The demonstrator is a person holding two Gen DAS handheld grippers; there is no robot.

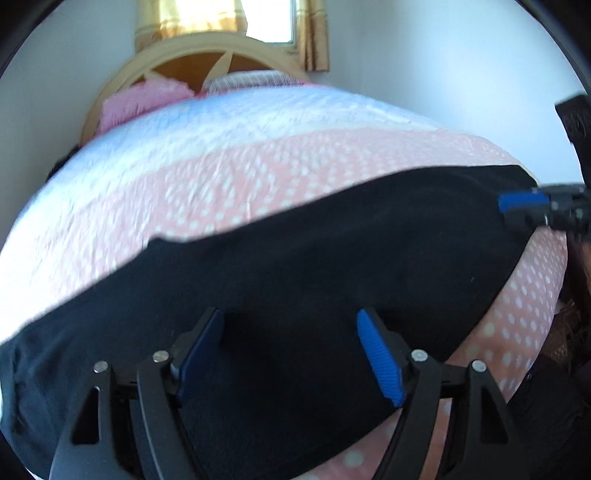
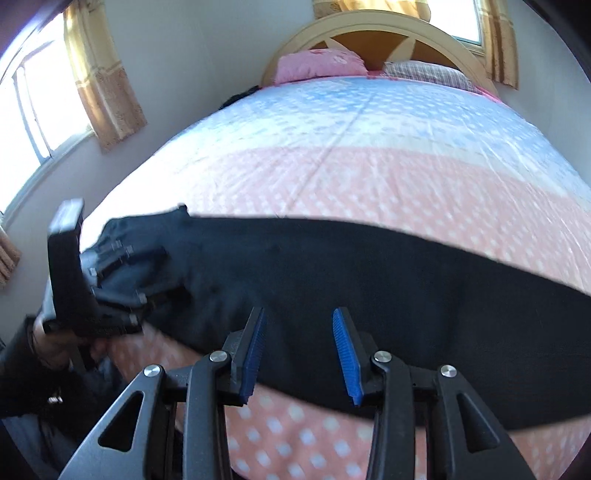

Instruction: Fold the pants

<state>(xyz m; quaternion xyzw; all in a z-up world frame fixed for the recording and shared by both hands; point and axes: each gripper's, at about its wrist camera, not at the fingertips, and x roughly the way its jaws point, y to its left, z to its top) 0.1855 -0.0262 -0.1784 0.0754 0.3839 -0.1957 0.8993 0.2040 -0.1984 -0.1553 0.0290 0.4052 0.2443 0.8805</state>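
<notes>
Ribbed blue pads on black plastic fingers are filling the bottom of both wrist views. From the left wrist view, the left gripper (image 1: 290,354) is hovering with its jaws spread wide over the black soft-fabric pants (image 1: 295,266), nothing pinched between them. From the right wrist view, the right gripper (image 2: 299,350) is hanging over the near edge of the same pants (image 2: 351,280) with its pads standing moderately apart and gripping nothing.

The pants are lying as a long, flat, dark band across the near part of the bed, stretching from left to right, matte and mostly smooth. One end is bunching slightly under the left gripper (image 2: 122,284), which a hand (image 2: 55,343) is holding at the bed's left edge in the right wrist view.

Beneath them, the quilted dotted bedspread (image 2: 332,177) is lying pink near the camera and pale blue farther back. At the far end, a pink pillow (image 2: 317,66) and a striped plaid pillow (image 2: 424,72) are leaning against the arched tan wooden headboard (image 2: 369,26). Golden patterned curtains (image 2: 103,81) are hanging beside bright windows.
</notes>
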